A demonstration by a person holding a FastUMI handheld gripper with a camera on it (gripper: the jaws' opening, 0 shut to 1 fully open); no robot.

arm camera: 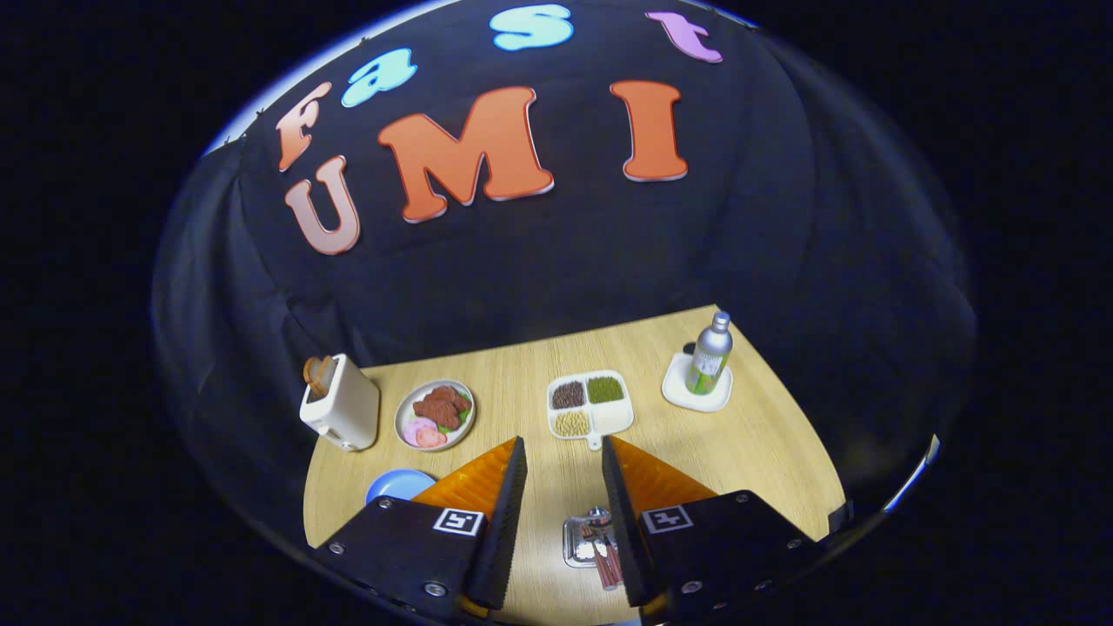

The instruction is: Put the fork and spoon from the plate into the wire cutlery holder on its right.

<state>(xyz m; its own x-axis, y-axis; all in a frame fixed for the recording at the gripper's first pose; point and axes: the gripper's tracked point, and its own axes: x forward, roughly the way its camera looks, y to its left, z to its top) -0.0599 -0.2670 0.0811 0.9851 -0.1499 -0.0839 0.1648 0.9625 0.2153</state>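
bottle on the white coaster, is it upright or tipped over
Upright: the bottle stands cap-up on its white coaster, far beyond the open gripper.

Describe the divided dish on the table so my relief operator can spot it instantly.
Start at the wooden table and look just beyond the open fingers of the hand-held gripper. The divided dish sits there, between the plate of food and the bottle on its white coaster. It alone is white, squarish and split into compartments holding dark, green and pale grains.

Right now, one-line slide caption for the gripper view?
Open gripper above table, cutlery between fingers; toaster, food plate, bottle beyond.
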